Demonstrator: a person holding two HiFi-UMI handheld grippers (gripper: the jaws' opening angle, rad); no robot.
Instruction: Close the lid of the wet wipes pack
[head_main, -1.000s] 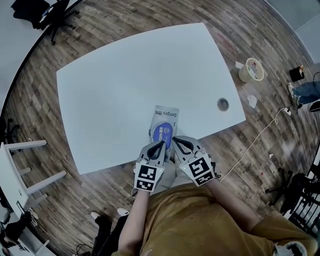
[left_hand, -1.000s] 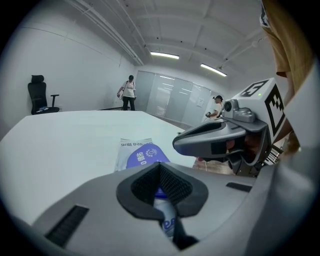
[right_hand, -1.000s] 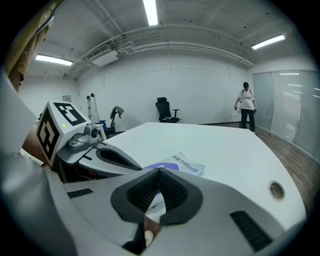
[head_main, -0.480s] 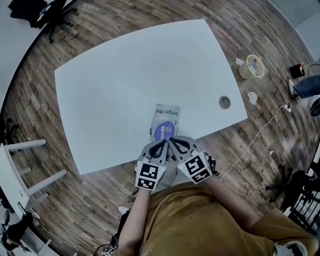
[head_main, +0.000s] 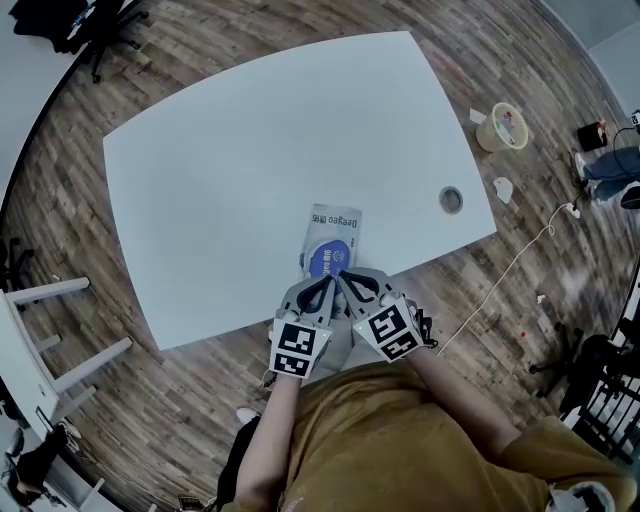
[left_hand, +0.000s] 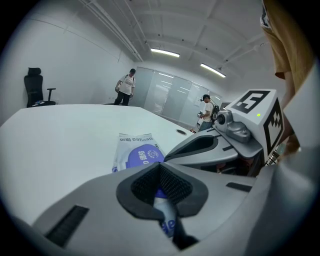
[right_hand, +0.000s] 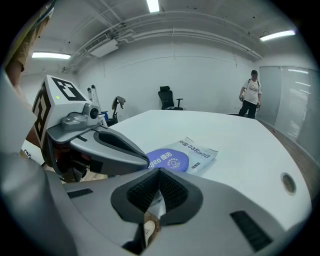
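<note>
I see a white worktop (head_main: 220, 170) w/ rounded corners, standing on a wood-plank floor (head_main: 520, 290). A wet wipes pack (head_main: 337, 222) lies flat on it, close to the edge nearest me, approx. mid-edge. Its round blue lid (head_main: 329, 258) faces up. A round cable grommet (head_main: 450, 199) is set in the top near the right corner, well apart from the pack.

A: What's around you, off to the sides?
B: Your white table (head_main: 230, 140) has a round grommet hole (head_main: 450, 198) by its right edge.
A: And beyond it?
B: A tape roll (head_main: 502, 128) lies on the wood floor (head_main: 150, 420) to your right, with a black office chair (head_main: 70, 20) far left. A person (right_hand: 251, 92) stands past the far end.
</note>
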